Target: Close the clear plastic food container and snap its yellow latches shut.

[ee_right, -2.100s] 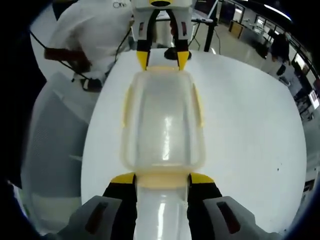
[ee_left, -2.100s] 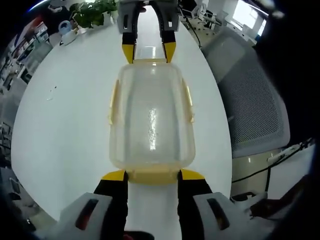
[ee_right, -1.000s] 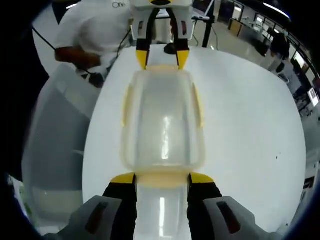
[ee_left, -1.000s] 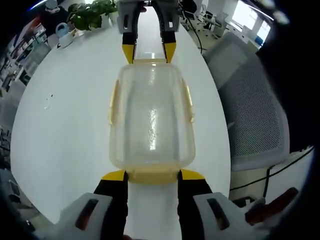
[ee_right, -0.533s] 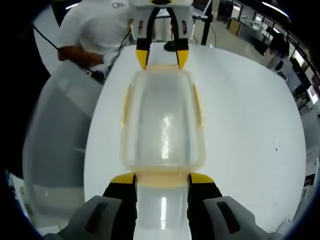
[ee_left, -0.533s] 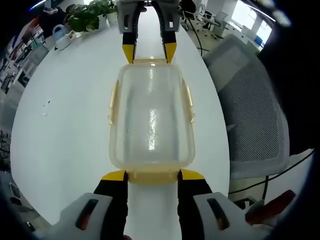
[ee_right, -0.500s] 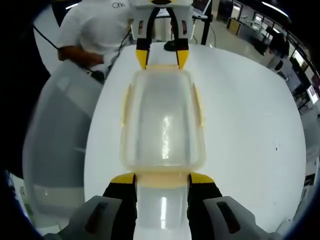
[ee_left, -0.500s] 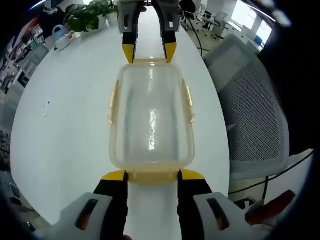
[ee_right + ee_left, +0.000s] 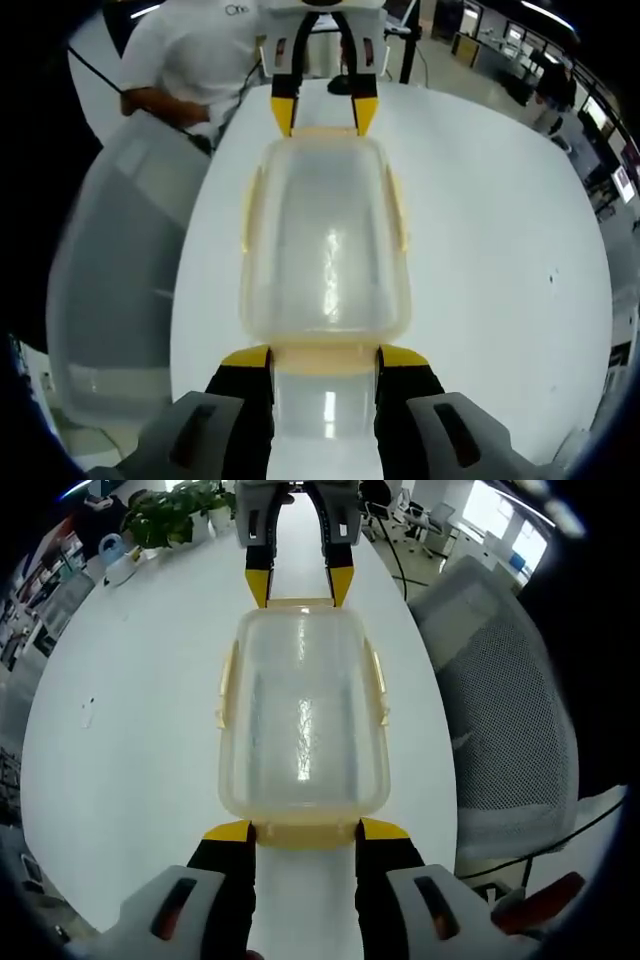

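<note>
Left gripper view. At far left we see a plant [image 9: 170, 510] and a small blue object [image 9: 110, 552] near the table's far edge, and a tiny scrap [image 9: 87, 712] lying on the white table [image 9: 130, 740]. In the middle stands the container [image 9: 303, 720], lid on, with a yellow latch [image 9: 227, 685] along its left side and another along its right; whether these are snapped down we cannot tell. The left gripper [image 9: 304, 830] rises from the bottom, its yellow-tipped jaws held moderately apart, one at each near corner of the container beside the near end latch [image 9: 305, 832]; we cannot tell whether they touch it. At the far end the right gripper [image 9: 299, 585] comes in from the top, its jaws likewise spread at the far end latch. To the right of the table stands a grey mesh chair [image 9: 500, 710].

Right gripper view. At left we see a grey chair [image 9: 120, 270] and, above it, a person in a white shirt [image 9: 200, 50]. In the middle the container [image 9: 325, 240] sits on the table [image 9: 500, 250], lengthwise between the two tools. The right gripper [image 9: 324, 355] straddles the near end latch, jaws partly spread and gripping nothing that we can see. The left gripper [image 9: 324, 117] meets the far end in the same way. At far right a person [image 9: 555, 90] stands in the room.
</note>
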Demonstrator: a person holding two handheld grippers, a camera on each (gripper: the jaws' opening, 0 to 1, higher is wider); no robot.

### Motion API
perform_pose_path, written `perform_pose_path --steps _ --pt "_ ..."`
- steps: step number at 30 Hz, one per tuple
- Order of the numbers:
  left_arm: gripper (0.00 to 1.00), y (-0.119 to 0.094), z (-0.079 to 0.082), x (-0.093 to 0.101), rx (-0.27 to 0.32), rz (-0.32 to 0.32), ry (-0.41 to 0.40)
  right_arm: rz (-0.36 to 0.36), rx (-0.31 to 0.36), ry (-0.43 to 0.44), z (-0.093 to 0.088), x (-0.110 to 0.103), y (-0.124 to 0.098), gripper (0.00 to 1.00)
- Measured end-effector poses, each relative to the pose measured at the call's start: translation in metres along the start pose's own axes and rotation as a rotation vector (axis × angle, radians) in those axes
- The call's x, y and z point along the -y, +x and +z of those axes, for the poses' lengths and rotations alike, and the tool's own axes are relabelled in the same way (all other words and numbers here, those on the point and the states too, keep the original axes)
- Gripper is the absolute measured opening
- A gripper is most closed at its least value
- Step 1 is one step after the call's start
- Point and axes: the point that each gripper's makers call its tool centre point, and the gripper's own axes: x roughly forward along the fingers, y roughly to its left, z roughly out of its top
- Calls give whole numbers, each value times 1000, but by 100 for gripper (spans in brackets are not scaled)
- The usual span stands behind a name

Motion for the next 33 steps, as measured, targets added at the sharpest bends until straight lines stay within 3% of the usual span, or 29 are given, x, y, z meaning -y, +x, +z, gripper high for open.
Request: perform_pose_path --steps 11,33 --pt "37 9 15 2 -4 -12 -4 8 -2 9 -19 -3 -2 37" --pt "37 30 61 -4 -4 -22 5 2 -11 32 -67 -1 -17 37"
